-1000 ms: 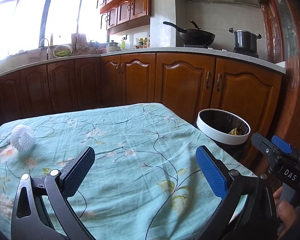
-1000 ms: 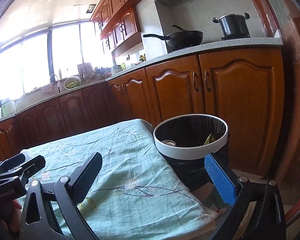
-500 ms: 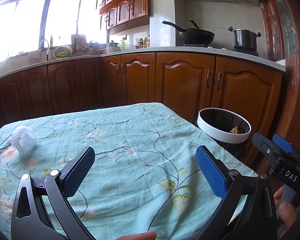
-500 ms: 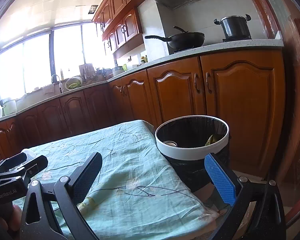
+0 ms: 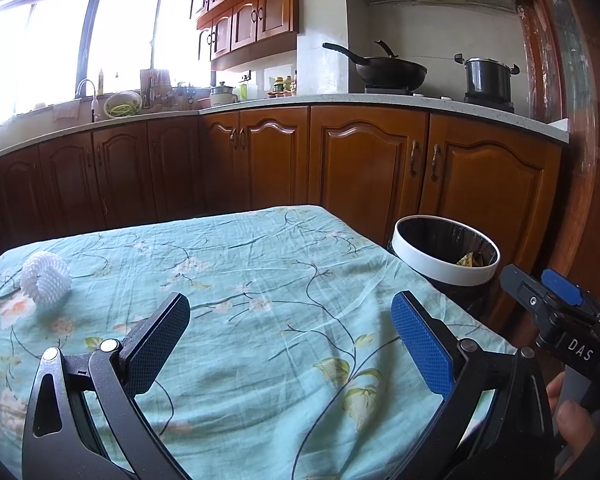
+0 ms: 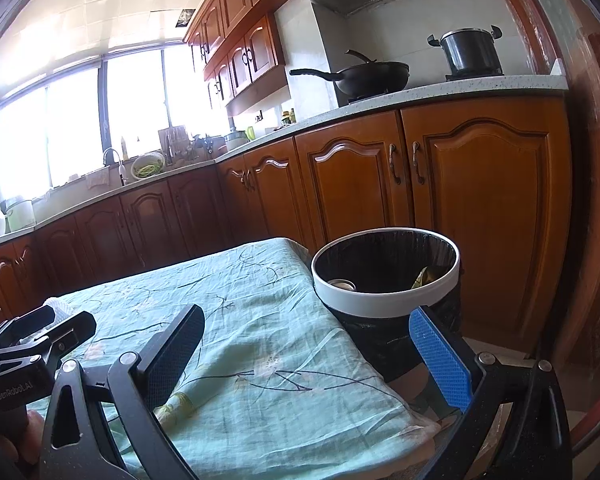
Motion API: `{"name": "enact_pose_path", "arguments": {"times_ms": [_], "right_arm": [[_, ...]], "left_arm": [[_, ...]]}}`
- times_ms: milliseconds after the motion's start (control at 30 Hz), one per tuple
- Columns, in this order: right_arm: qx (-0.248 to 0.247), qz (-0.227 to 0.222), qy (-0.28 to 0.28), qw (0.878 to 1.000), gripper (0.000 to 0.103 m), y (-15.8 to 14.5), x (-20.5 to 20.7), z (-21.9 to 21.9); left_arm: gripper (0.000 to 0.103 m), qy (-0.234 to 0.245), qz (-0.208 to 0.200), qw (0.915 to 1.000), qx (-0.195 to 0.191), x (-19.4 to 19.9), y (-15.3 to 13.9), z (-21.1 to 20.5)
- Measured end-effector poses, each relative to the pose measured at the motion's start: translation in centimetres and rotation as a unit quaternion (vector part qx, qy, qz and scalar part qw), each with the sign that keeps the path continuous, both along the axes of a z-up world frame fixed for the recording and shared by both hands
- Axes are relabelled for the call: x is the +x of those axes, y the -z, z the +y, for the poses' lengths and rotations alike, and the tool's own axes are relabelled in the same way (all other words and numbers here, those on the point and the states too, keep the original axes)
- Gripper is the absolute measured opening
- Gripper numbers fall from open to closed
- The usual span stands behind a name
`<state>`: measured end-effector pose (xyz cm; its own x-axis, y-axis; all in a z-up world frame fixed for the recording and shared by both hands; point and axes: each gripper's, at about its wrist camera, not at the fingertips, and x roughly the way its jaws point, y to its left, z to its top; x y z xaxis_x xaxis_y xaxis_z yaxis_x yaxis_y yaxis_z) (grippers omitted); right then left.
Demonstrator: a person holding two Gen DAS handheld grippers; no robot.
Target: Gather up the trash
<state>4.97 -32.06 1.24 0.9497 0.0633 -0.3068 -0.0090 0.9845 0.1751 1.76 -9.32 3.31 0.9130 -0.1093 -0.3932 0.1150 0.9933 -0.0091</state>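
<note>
A white foam fruit net (image 5: 46, 278) lies on the teal flowered tablecloth (image 5: 260, 280) at the far left. A bin (image 5: 446, 254) with a white rim and black liner stands off the table's right edge; it also shows in the right wrist view (image 6: 384, 280), holding a can and a yellow-green wrapper. My left gripper (image 5: 290, 332) is open and empty above the cloth. My right gripper (image 6: 308, 352) is open and empty near the table's right corner, beside the bin. A yellow thing and a red thing peek in at the left wrist view's left edge.
Wooden kitchen cabinets (image 5: 364, 168) run behind the table under a stone counter with a wok (image 5: 392, 70) and a pot (image 5: 488, 78). A wooden door frame (image 6: 588, 200) stands to the right. The table edge (image 6: 380, 384) drops off beside the bin.
Both grippers have shifted only slightly; the views sit a little lower and closer. Both jaws stay open and empty.
</note>
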Motion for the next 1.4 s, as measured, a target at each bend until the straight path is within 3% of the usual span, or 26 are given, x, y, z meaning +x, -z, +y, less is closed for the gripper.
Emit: {"name": "enact_pose_path", "arguments": {"times_ms": [1400], "right_arm": [[0.004,0.003,-0.005,1.000,0.103,0.05,-0.06,0.39]], "left_arm": [[0.103,0.006,-0.001,1.0000,0.007,-0.15,-0.06,-0.73]]}}
